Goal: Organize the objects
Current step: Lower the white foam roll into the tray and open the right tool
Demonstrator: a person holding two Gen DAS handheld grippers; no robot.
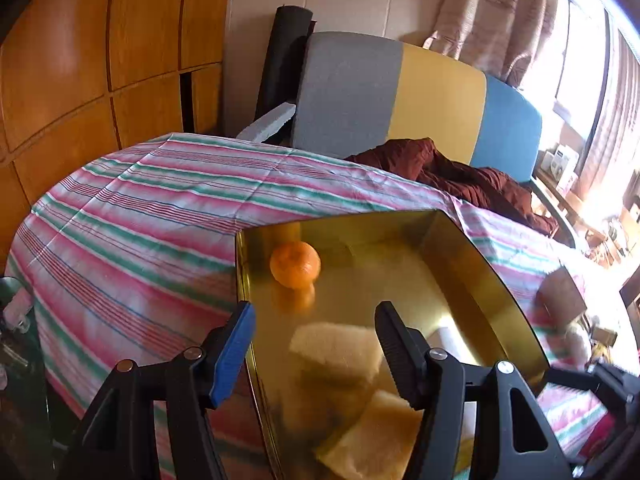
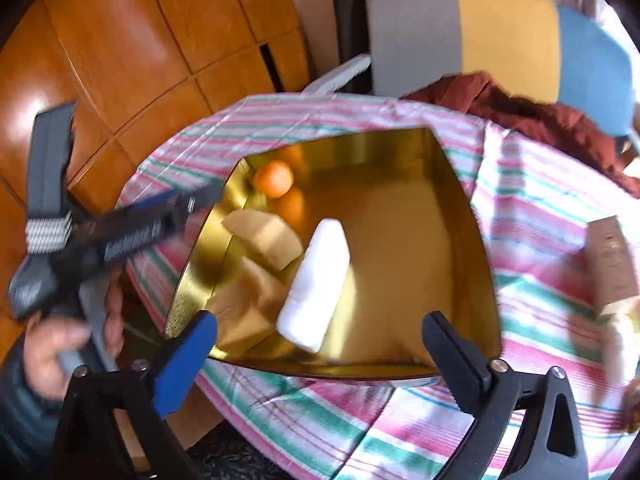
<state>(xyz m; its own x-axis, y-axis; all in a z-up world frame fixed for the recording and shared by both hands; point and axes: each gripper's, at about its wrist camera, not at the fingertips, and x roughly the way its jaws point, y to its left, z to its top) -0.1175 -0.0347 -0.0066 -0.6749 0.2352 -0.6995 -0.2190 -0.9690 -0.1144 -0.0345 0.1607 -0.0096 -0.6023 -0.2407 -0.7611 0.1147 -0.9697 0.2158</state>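
My right hand-held gripper [image 2: 320, 344] is spread wide with nothing between its blue and black fingers, hanging over the near edge of the gold tray [image 2: 472, 216]. My left hand-held gripper [image 1: 316, 332] is also parted and empty, straddling the tray's left rim, blue finger outside the wall and black finger over the inside. In the right wrist view I see that left tool from the side, with a hand [image 2: 52, 344] wrapped round its grip.

Inside the tray, closest to the right fingers, lies a white bottle [image 2: 316, 280] on its side, angled toward the near edge. Just beside it on the left are tan sponge-like blocks [image 2: 264, 236], one overlapping another. An orange [image 1: 295, 265] sits in the far left corner against the wall, mirrored in the shiny floor.

The tray rests on a surface covered by a striped cloth [image 1: 132, 216] in pink, green and white. A brown box [image 2: 612, 264] lies on the cloth to the right, apart from the tray. Beyond are a rumpled dark red blanket [image 1: 460, 172], a grey, yellow and blue cushion [image 1: 400, 88], wooden wardrobe panels [image 1: 100, 40] and curtains [image 1: 500, 12] by a bright window.
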